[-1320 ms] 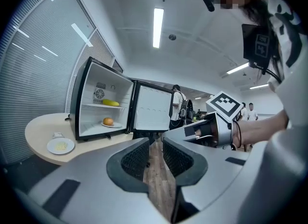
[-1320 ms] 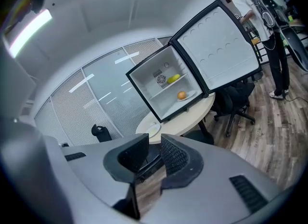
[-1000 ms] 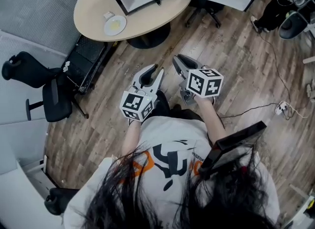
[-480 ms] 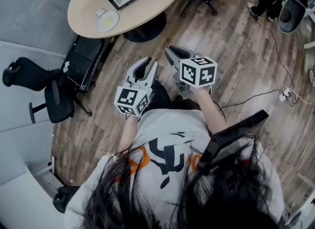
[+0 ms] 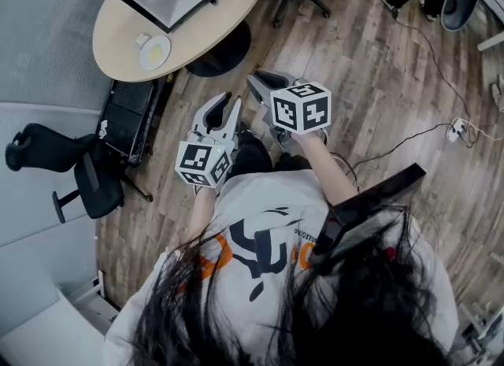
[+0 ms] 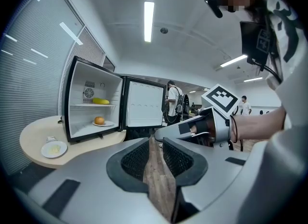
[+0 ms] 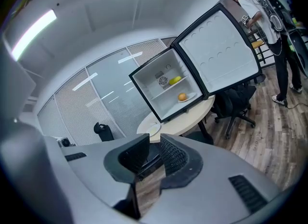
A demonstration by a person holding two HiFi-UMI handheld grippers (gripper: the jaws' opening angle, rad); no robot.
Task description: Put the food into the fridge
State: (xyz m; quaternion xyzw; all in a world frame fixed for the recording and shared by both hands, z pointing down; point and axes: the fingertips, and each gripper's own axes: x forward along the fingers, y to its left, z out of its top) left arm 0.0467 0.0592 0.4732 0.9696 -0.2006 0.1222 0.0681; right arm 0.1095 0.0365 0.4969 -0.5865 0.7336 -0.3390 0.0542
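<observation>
No text, brand or number is legible. The shirt (image 5: 268,215) bears a dark and orange graphic with small print, too small to read. The sticker (image 6: 88,92) inside the fridge (image 6: 69,107) is unreadable. The left cube (image 5: 203,164) and right cube (image 5: 301,107) show black-and-white square markers only.

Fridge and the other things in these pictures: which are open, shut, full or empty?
Small black fridge with white inside: door wide open.
Round orange fruit: on the lower shelf inside.
Yellow banana: lying on the top shelf.
White round plate: outside the fridge, holds pale yellow food.
Left gripper: jaws slightly apart, empty.
Right gripper: jaws slightly apart, empty.
</observation>
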